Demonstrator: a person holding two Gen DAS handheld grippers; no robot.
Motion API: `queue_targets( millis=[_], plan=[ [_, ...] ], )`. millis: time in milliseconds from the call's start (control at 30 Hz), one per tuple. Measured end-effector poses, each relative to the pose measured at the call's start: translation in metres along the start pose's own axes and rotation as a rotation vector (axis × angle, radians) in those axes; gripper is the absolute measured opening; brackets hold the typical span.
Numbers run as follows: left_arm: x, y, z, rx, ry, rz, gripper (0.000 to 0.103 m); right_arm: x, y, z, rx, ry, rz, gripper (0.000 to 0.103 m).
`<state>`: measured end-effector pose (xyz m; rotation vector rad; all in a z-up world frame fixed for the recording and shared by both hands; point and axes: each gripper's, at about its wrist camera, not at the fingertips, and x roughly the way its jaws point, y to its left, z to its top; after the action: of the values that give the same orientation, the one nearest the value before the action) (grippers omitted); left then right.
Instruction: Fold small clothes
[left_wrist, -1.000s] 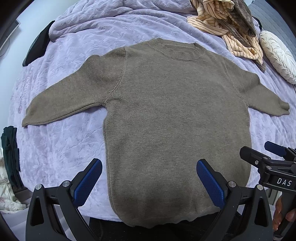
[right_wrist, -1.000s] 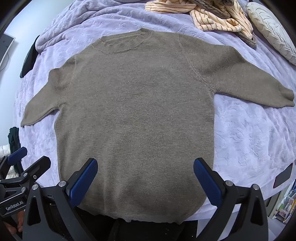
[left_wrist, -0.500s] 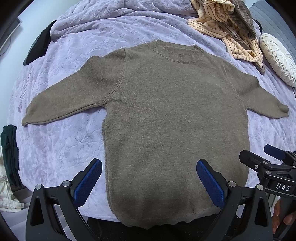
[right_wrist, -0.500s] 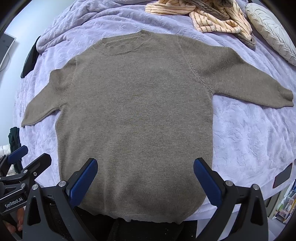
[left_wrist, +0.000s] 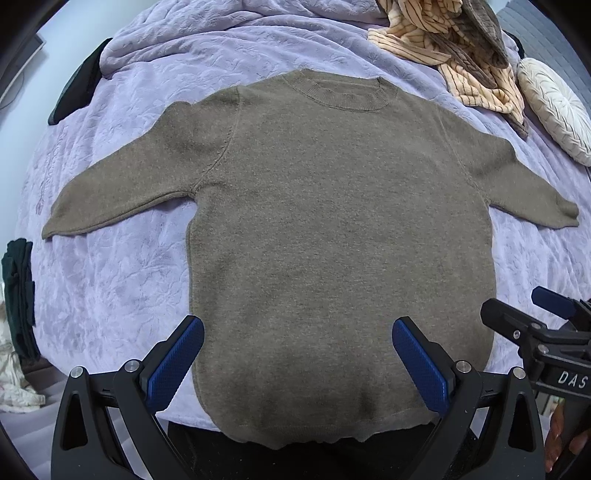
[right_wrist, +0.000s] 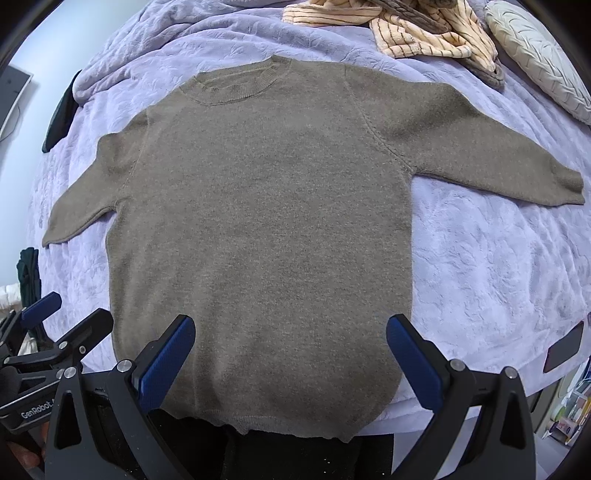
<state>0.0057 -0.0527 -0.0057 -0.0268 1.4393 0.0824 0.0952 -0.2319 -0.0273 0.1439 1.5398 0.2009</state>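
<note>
An olive-brown knit sweater (left_wrist: 332, 229) (right_wrist: 266, 221) lies flat and face up on a lilac bedspread (left_wrist: 110, 280), both sleeves spread sideways and the collar at the far end. Its hem hangs a little over the near edge of the bed. My left gripper (left_wrist: 297, 336) hovers open above the lower part of the sweater, blue pads wide apart, holding nothing. My right gripper (right_wrist: 290, 334) is likewise open over the hem area, empty. Each gripper shows at the edge of the other's view: the right gripper (left_wrist: 543, 314) and the left gripper (right_wrist: 55, 317).
A heap of striped cream and brown clothes (left_wrist: 450, 48) (right_wrist: 417, 29) lies at the far right of the bed beside a round white cushion (left_wrist: 554, 110) (right_wrist: 539, 55). A dark object (left_wrist: 77, 92) sits at the far left edge. Dark green cloth (left_wrist: 18, 288) hangs off the left side.
Both views have drifted slightly, the sweater sitting a little lower in frame. The sweater itself has not moved and both grippers stay open.
</note>
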Motion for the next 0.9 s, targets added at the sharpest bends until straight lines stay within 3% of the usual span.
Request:
queue_targets(
  millis=[433,900],
  plan=[
    [-0.009,-0.016,-0.016,-0.054,-0.02,-0.039,0.102,-0.004,-0.019,-0.001,-0.069,0.003,-0.014,0.103],
    [0.002,0.013,-0.009,-0.003,-0.016,-0.124,0.102,-0.003,0.006,-0.007,-0.017,-0.007,-0.048,0.103]
  ],
)
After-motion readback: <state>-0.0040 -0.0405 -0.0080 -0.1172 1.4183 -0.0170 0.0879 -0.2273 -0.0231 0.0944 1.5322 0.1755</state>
